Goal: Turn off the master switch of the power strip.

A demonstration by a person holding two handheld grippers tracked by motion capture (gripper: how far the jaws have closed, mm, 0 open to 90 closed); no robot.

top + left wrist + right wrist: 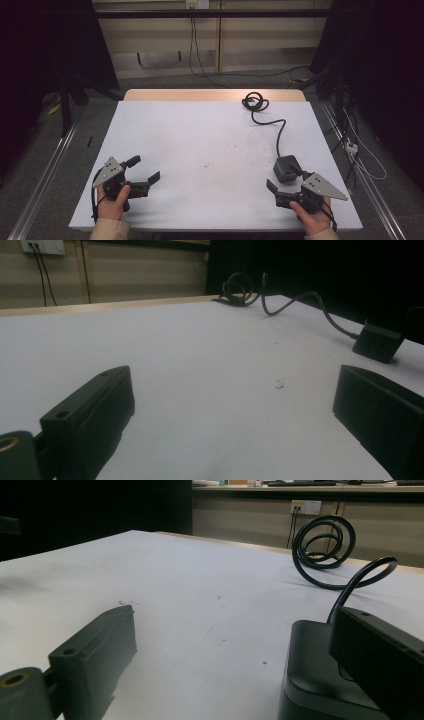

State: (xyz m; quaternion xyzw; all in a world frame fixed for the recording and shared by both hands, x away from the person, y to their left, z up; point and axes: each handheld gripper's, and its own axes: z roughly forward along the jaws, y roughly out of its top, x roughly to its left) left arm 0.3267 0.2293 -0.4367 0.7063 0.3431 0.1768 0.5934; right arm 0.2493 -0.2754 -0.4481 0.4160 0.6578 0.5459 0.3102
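Now both grippers are resting low on the white table, jaws spread wide and gripping nothing: the left gripper near the left corner, the right gripper straddling the black adapter block, whose cable is coiling toward the far edge.

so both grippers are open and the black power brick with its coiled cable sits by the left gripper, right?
Not quite: the black power brick sits by the right gripper, not the left gripper. The high view shows it just ahead of the right one, its cable running to a coil near the table's far edge. Both grippers are indeed open.
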